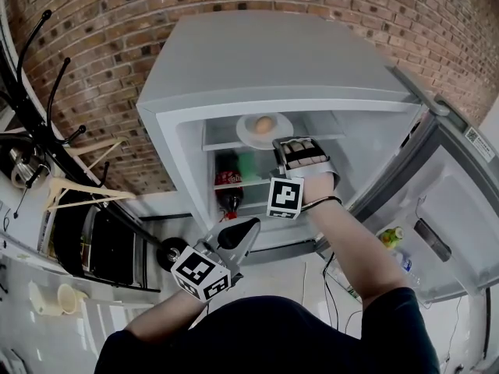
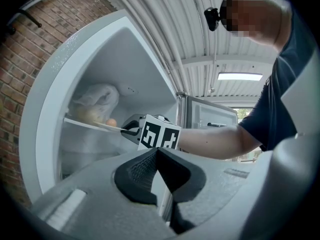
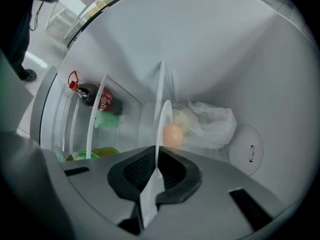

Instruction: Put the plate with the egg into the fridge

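Observation:
A white plate point(image 1: 251, 131) with a brown egg point(image 1: 264, 123) on it rests on the top shelf point(image 1: 221, 145) of the open fridge point(image 1: 273, 68). My right gripper point(image 1: 282, 146) reaches into the fridge and is shut on the plate's near rim. In the right gripper view the plate point(image 3: 163, 115) shows edge-on, pinched between the jaws of the right gripper point(image 3: 155, 165), with the egg point(image 3: 172, 134) beside it. My left gripper point(image 1: 248, 231) hangs below the fridge opening. It is shut and holds nothing, as seen on the left gripper point(image 2: 157, 153) in its own view.
A clear plastic bag point(image 3: 212, 124) lies behind the plate on the same shelf. A cola bottle point(image 1: 228, 185) and a green item point(image 1: 247, 164) sit on the shelf below. The fridge door point(image 1: 440, 209) stands open at the right. A coat rack point(image 1: 39, 107) stands at the left.

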